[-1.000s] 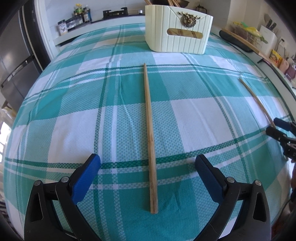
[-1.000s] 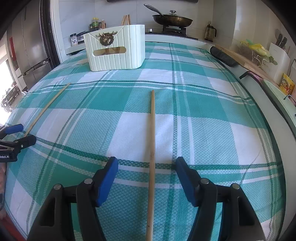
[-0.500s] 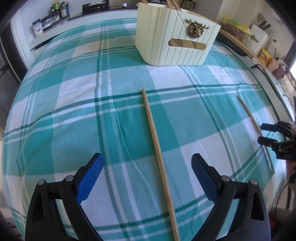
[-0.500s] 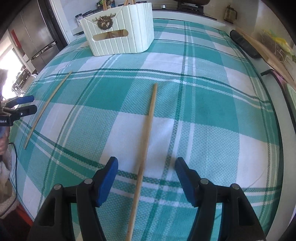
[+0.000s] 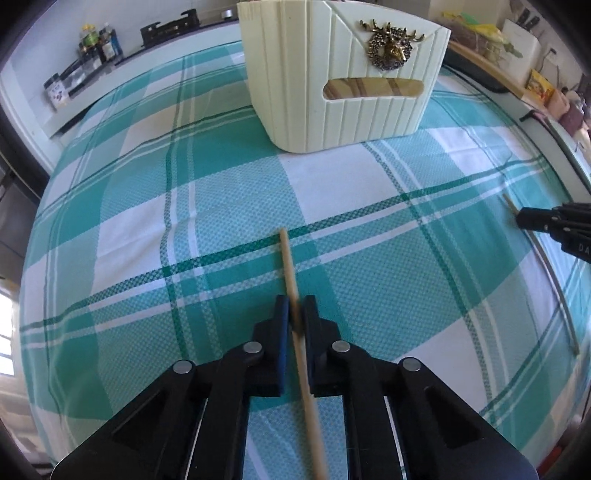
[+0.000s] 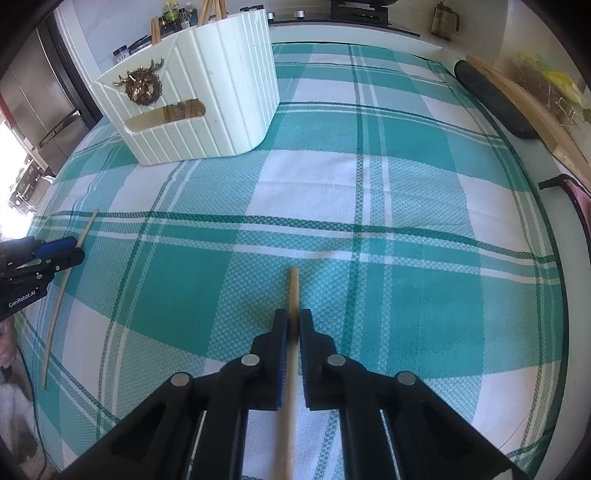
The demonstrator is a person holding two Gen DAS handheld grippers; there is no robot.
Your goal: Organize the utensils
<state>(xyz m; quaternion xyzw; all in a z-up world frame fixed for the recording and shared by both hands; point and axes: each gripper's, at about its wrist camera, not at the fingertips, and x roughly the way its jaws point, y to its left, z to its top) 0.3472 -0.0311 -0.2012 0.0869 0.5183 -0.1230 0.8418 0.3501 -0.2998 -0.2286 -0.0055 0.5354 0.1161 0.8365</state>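
On the teal-and-white plaid cloth [image 5: 229,206] two wooden chopsticks lay well apart, each caught by one gripper. Left gripper [image 5: 295,314]: jaws had just been closing and now clenched on the left chopstick [image 5: 290,266], blue pads pressing its shaft on both sides; the far tip stuck out ahead of the fingers, pointing roughly toward the box [image 5: 343,77], the near end ran back under the camera (slightly blurred there). Right gripper [image 6: 292,325]: jaws had likewise just been closing and now pinched the right chopstick [image 6: 293,288] close to its far end, only a short stub showing past the pads, the rest trailing back between the black arms. From the right wrist view the left gripper showed at the frame's left edge, its chopstick curving along the cloth's border. From the left wrist view the right gripper showed at the right edge in the same way. Cream ribbed box stood upright at the far side of the cloth, with a brass stag ornament [image 5: 389,46] and a slot handle on one face; more wooden sticks [image 6: 212,11] rose out of its top. Bottles [image 5: 98,46] lined the counter beyond.
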